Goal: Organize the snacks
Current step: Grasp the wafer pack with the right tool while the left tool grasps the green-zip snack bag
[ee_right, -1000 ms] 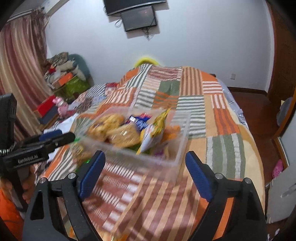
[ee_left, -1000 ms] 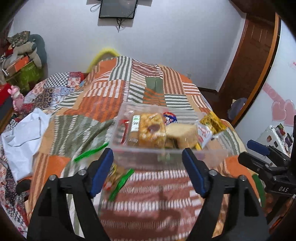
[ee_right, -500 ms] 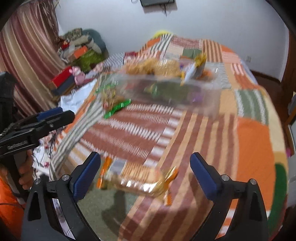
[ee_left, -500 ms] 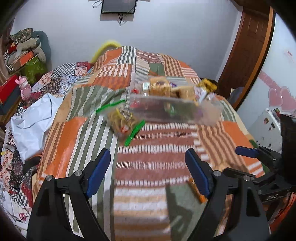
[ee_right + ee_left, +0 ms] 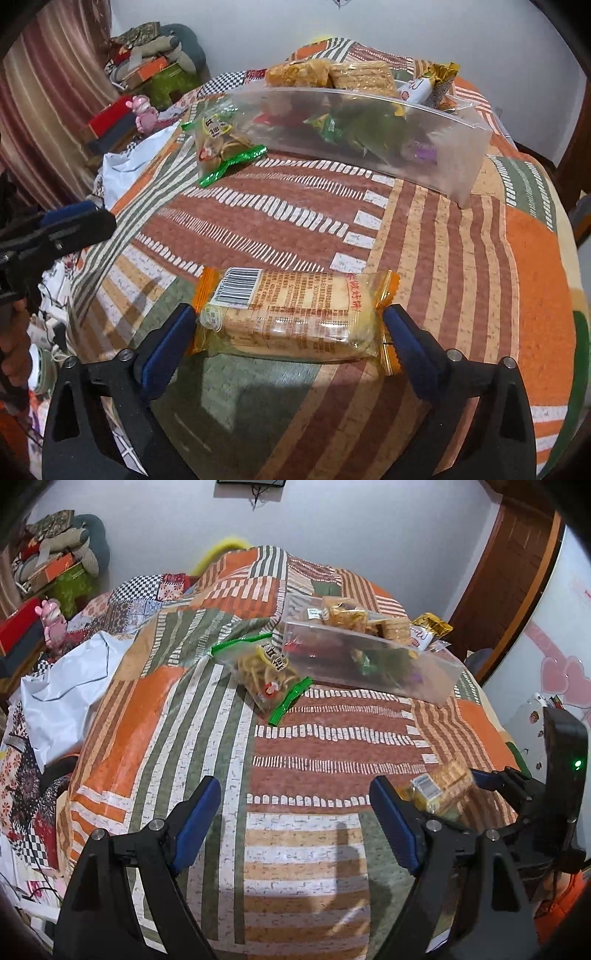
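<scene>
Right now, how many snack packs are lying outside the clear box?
2: a green-ended snack bag on the quilt beside the clear box, and a cracker pack between the right tongs. Others may be hidden.

Two wrist cameras, both low over the bed [image 5: 295, 738] and facing its far end.

The left view looks forward from the near edge, well back from the clear bin [image 5: 369, 657]. The right view sits lower and nearer the quilt, with a cracker pack [image 5: 291, 317] close to its lens. Both share the bin [image 5: 369, 133], the green-edged snack bag [image 5: 266, 672] [image 5: 218, 144] and the back wall [image 5: 332, 524].
</scene>
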`<action>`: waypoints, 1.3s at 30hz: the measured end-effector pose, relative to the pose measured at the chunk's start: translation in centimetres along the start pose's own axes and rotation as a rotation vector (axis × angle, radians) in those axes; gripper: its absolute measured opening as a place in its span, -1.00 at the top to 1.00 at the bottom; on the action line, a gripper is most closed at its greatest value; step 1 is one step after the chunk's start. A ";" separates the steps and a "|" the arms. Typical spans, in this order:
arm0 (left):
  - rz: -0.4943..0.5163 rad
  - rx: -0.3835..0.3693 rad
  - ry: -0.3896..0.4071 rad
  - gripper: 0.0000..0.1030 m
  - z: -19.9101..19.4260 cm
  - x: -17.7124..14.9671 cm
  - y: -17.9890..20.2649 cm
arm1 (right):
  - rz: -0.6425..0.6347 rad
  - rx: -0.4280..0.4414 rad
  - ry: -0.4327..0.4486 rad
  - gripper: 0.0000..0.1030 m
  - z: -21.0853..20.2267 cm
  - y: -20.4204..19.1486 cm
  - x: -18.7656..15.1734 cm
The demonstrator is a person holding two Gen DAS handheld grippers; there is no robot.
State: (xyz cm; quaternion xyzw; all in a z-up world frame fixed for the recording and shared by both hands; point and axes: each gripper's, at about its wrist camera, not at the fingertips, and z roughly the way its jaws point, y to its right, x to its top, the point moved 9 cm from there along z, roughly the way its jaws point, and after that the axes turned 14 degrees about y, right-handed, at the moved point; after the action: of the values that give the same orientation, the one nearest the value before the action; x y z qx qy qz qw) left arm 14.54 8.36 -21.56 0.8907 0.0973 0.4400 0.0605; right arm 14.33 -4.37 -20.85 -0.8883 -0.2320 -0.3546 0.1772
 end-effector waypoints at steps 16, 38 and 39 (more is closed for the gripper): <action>-0.106 0.038 -0.041 -0.61 6.6 2.7 -2.2 | 0.075 0.018 0.146 -0.43 -1.5 2.9 4.3; -0.229 0.017 -0.059 -0.28 15.8 5.2 -4.4 | 0.109 0.006 0.173 -0.43 -0.9 5.9 6.0; -0.226 0.016 -0.054 -0.18 15.6 5.2 -4.3 | 0.106 0.004 0.171 -0.43 -0.8 5.9 6.0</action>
State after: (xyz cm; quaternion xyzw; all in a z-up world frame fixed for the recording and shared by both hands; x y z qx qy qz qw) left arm 29.52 13.43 -27.84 0.8860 0.1987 0.4055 0.1053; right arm 20.89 -7.91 -16.90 -0.8654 -0.1691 -0.4191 0.2165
